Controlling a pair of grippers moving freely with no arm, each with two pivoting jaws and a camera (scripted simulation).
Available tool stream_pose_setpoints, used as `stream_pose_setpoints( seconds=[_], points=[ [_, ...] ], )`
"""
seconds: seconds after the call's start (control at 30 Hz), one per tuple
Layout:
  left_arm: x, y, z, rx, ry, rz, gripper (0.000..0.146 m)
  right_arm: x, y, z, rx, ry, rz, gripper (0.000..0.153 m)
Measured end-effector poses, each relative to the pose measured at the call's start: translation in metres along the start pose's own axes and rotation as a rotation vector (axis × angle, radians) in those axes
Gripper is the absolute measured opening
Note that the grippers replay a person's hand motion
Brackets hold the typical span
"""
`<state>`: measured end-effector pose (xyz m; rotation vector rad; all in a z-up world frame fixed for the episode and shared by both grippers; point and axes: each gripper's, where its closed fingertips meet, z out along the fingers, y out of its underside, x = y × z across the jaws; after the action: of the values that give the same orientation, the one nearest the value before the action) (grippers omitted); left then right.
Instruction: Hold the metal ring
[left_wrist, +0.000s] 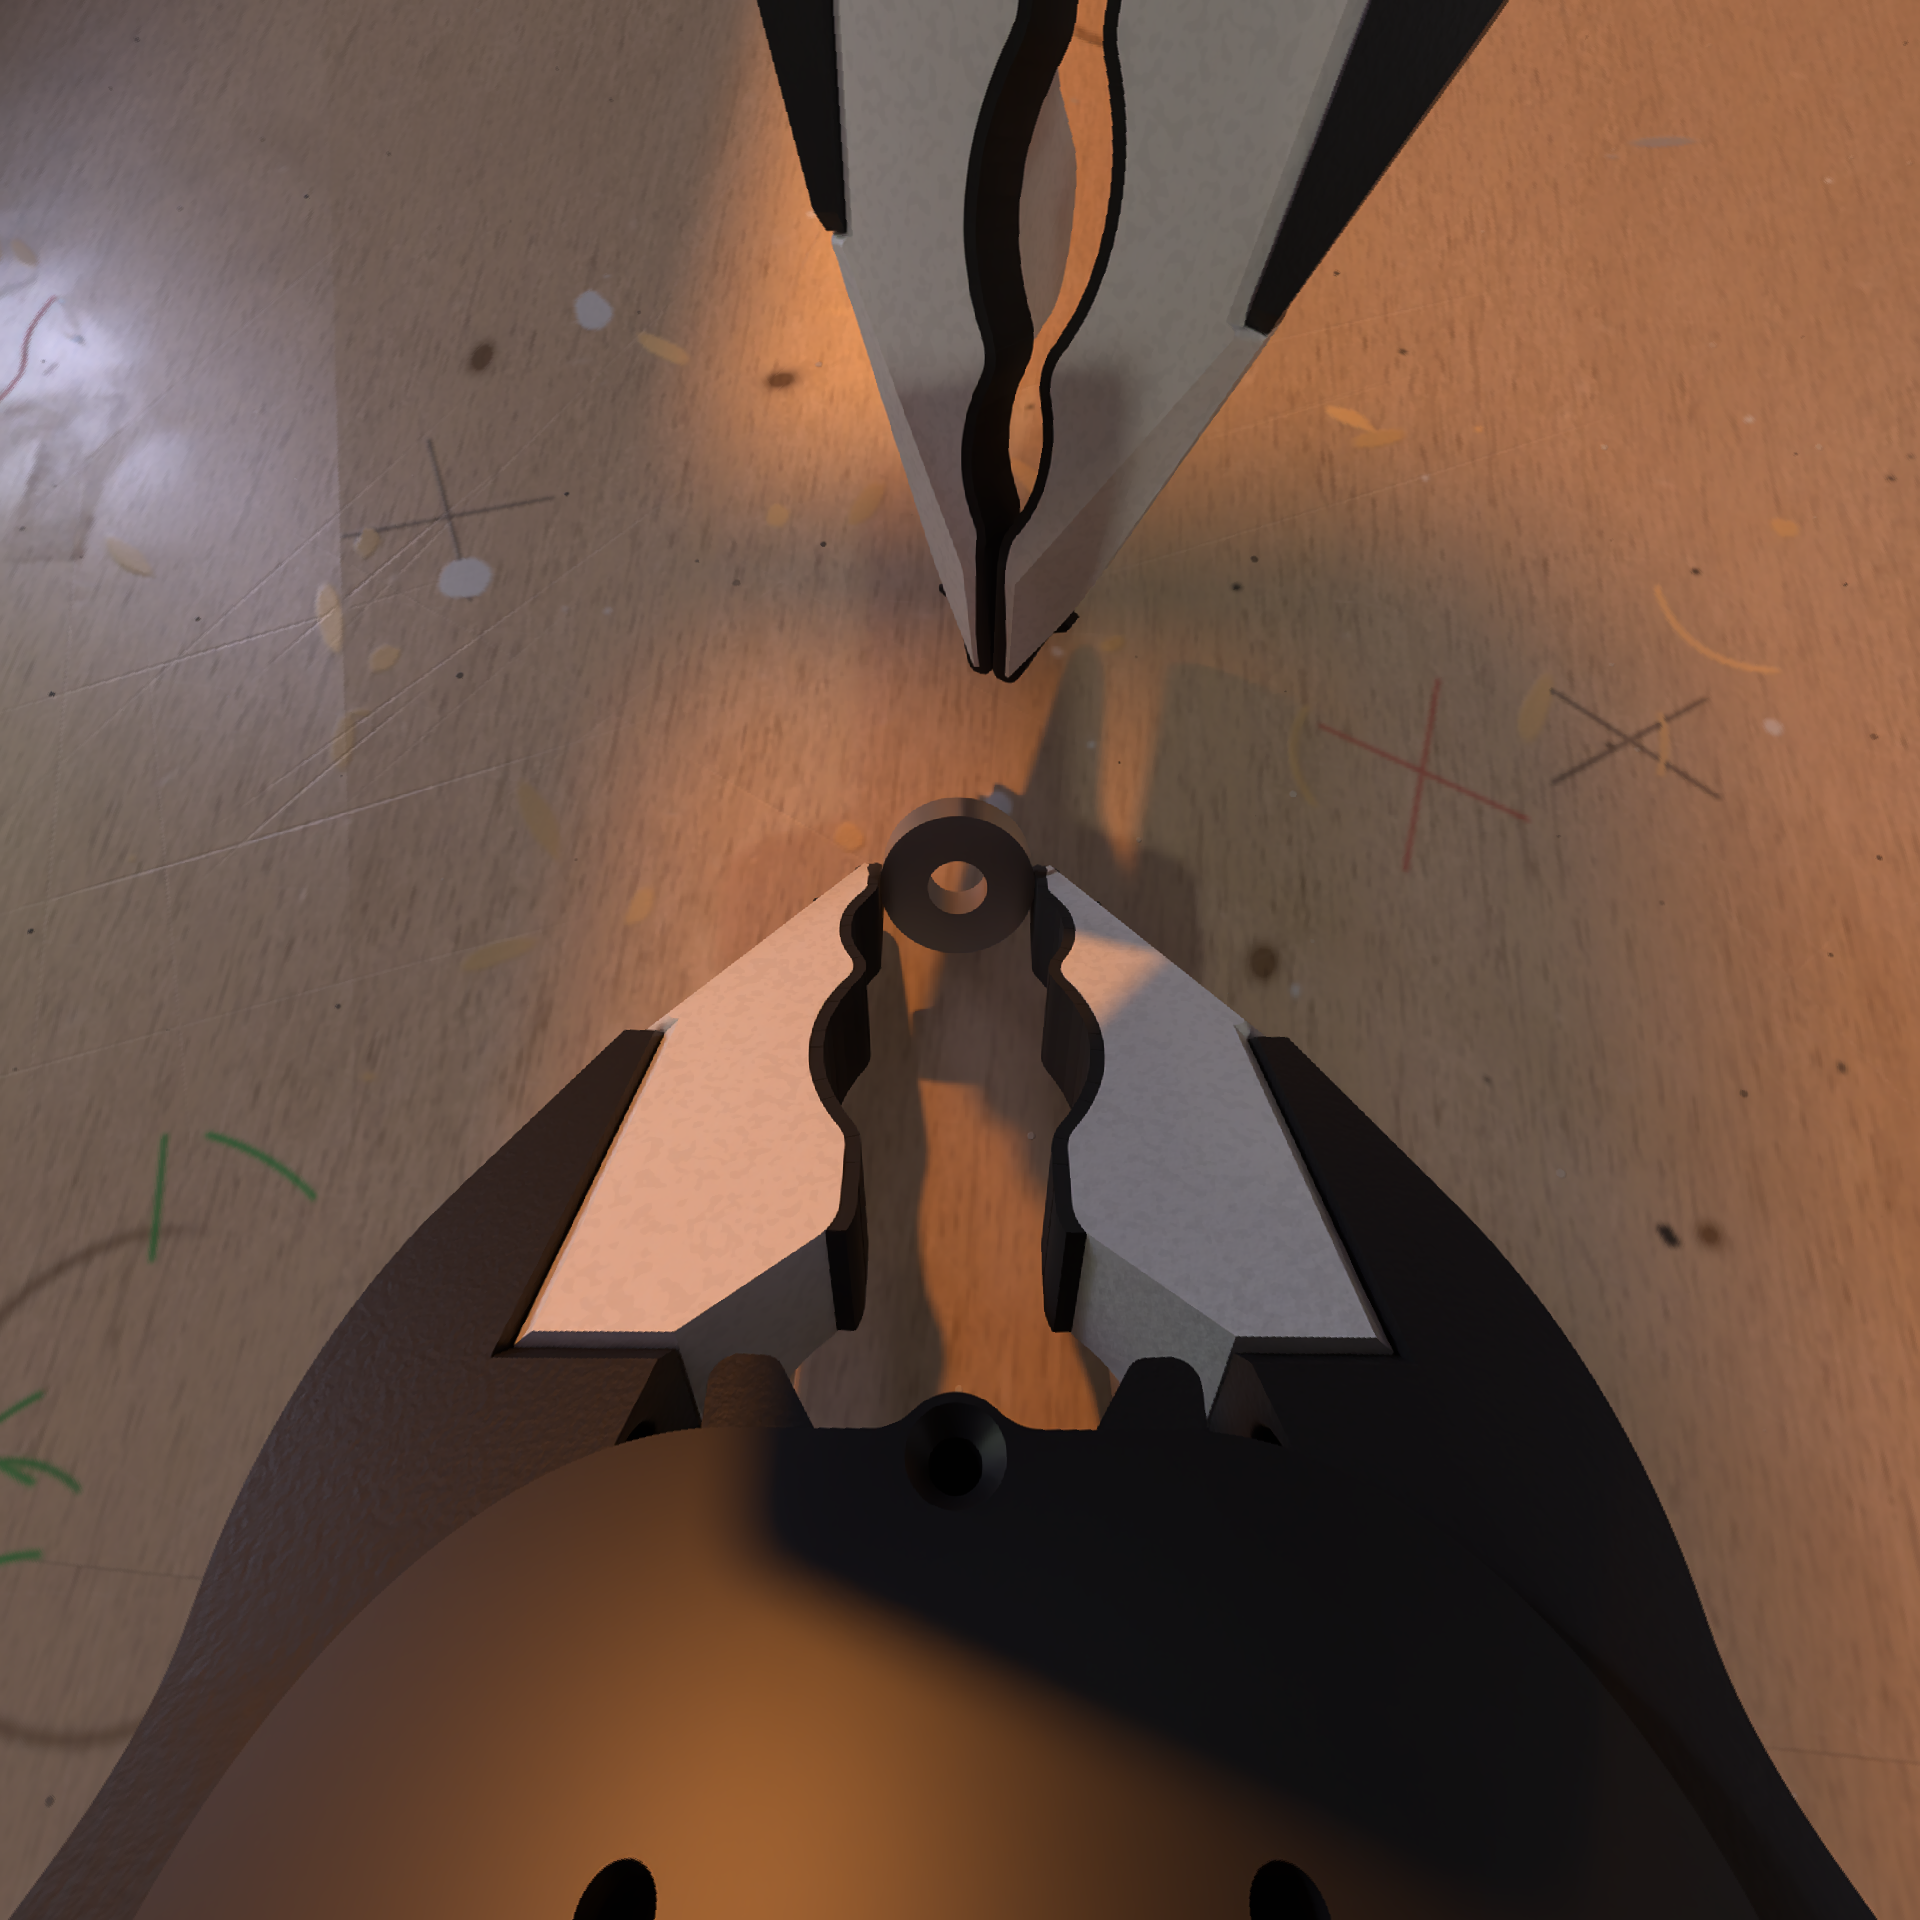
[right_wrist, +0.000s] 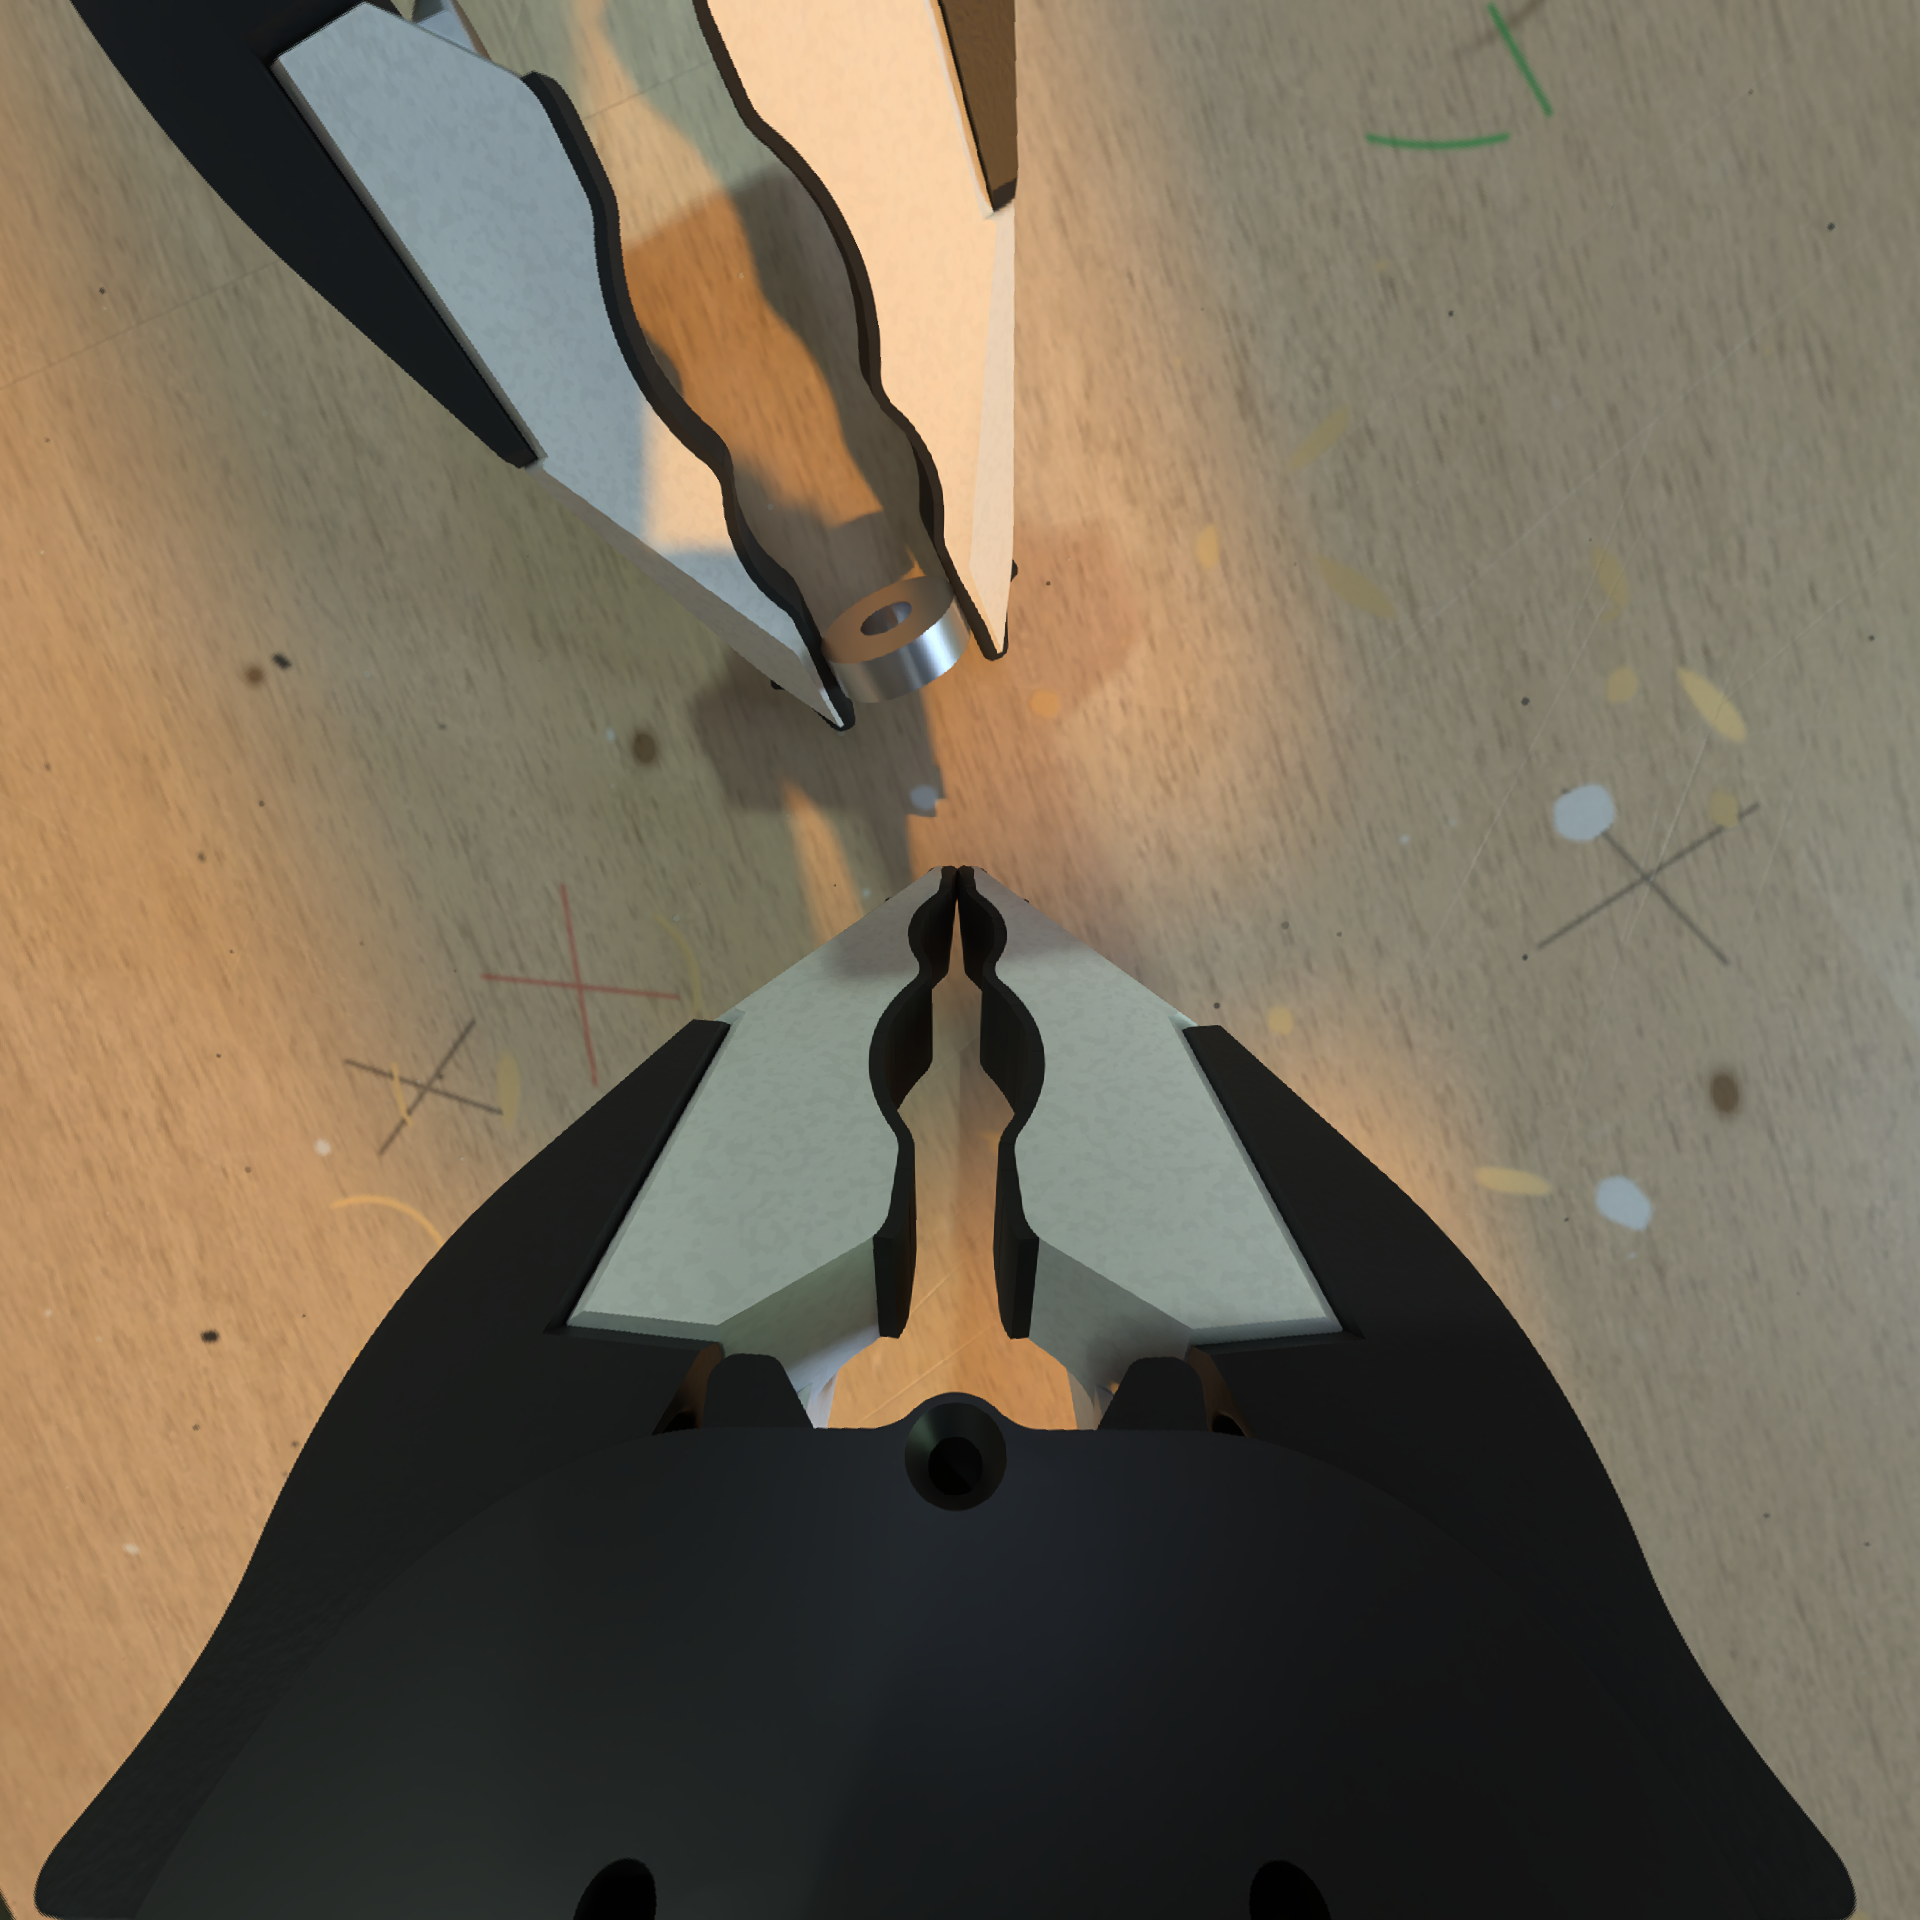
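Observation:
The metal ring (left_wrist: 957, 883) is a short thick silver cylinder with a small centre hole. My left gripper (left_wrist: 957, 871) is shut on it at the fingertips and holds it above the wooden table. In the right wrist view the ring (right_wrist: 894, 639) shows between the left gripper's fingertips (right_wrist: 920, 686), its hole facing up. My right gripper (right_wrist: 956, 873) is shut and empty, its tips pressed together. It points at the left gripper from the opposite side and shows in the left wrist view (left_wrist: 992, 665) a short way beyond the ring.
The wooden table (left_wrist: 416, 831) bears pen crosses (left_wrist: 1423, 774), green strokes (left_wrist: 156, 1195), white paint spots (left_wrist: 464, 577) and dark specks. The grippers' shadows fall on the wood beneath them.

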<state>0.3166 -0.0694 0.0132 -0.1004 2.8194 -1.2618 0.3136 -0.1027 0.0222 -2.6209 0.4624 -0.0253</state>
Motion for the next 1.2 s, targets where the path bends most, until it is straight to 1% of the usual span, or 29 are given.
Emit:
stream_pose_setpoints(
  seconds=[0.43, 1.0, 1.1, 1.2],
  points=[
    [0.000, 0.000, 0.000, 0.001, -0.010, 0.008, 0.028, 0.000, 0.002, 0.000, 0.013, 0.005, 0.020, 0.000],
    [-0.005, 0.000, -0.004, 0.012, -0.031, 0.003, 0.028, 0.001, -0.001, -0.001, 0.067, -0.001, 0.030, 0.002],
    [-0.006, 0.000, -0.005, 0.020, -0.032, -0.008, 0.028, 0.006, -0.004, -0.006, 0.103, 0.018, 0.030, 0.002],
    [-0.007, 0.000, -0.005, 0.015, -0.026, -0.017, 0.028, 0.020, -0.009, -0.020, 0.165, 0.079, 0.046, 0.002]
  ],
)
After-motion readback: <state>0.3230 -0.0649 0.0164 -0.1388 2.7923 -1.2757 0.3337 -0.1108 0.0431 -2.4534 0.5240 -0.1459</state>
